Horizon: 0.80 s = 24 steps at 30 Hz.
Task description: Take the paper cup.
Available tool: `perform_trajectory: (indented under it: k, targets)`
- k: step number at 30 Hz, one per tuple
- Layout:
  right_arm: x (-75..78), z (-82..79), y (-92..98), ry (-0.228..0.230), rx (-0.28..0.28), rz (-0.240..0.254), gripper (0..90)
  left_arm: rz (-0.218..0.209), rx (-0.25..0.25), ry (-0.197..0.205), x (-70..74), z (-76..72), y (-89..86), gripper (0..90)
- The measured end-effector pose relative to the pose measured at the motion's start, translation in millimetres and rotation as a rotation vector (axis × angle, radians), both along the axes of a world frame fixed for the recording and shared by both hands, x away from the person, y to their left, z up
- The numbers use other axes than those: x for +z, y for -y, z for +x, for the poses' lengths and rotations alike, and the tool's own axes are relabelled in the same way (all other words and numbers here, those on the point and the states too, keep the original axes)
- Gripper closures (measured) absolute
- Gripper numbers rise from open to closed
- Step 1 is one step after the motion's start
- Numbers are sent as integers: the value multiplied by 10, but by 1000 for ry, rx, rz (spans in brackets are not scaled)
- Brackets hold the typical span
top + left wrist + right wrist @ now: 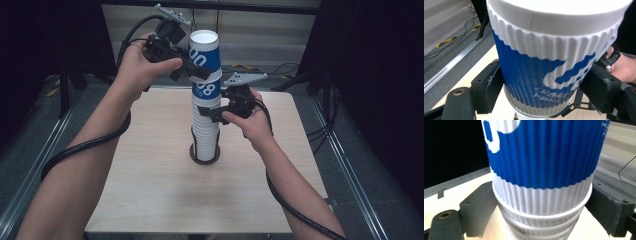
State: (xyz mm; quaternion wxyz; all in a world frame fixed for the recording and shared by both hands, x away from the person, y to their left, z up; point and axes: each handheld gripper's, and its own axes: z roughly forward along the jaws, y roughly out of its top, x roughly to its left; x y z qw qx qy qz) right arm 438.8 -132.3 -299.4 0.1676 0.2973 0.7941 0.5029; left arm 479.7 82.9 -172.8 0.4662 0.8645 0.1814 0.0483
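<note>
Cup stack (205, 115) between both tongs

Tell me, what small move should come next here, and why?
Probably lift the left gripper straight up. It is closed on the top cup, which sits nested on the stack of cups, while the right gripper clamps the stack lower down and can hold it steady in the black holder.
</note>
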Motion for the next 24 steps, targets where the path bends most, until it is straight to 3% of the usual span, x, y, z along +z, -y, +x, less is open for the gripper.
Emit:
perform_trajectory:
  k: [14, 24]
  targets:
    - [-32, 9, -9, -8, 3, -4, 123, -4, 14, 14, 95, -10, -86, 225]
    - [-28, 3, 7, -7, 6, -8, 123, -35, 25, 20, 146, -33, -267, 225]
